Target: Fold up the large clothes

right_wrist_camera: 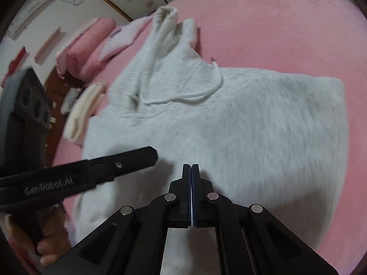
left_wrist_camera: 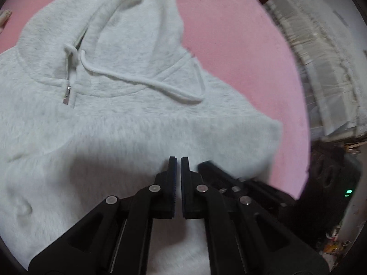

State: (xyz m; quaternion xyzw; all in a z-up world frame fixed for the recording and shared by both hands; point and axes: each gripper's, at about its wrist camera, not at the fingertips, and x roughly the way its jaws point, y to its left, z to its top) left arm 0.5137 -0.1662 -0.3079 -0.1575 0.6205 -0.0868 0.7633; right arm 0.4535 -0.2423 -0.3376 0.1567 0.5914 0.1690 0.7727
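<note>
Hoodie (right_wrist_camera: 229,126) covers pink bedding (right_wrist_camera: 275,34); both grippers' jaws pressed together, empty; pillows (right_wrist_camera: 87,52) beyond.

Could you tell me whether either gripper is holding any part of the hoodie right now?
Nothing is held. The left gripper and the right gripper are both shut with no fabric between their fingers, poised over the grey hoodie on the pink bed cover.

Fuzzy, matt fleece on the pale grey hoodie (left_wrist_camera: 128,123), nap brushed and soft, with a smooth woven drawstring (left_wrist_camera: 146,83) and a shiny metal zipper pull (left_wrist_camera: 67,96). Under it, a pink bedsheet (left_wrist_camera: 240,52), velvety and matt. The left gripper (left_wrist_camera: 178,160) and right gripper (right_wrist_camera: 190,167) are matt black plastic, dotted with glossy metal pins.
</note>
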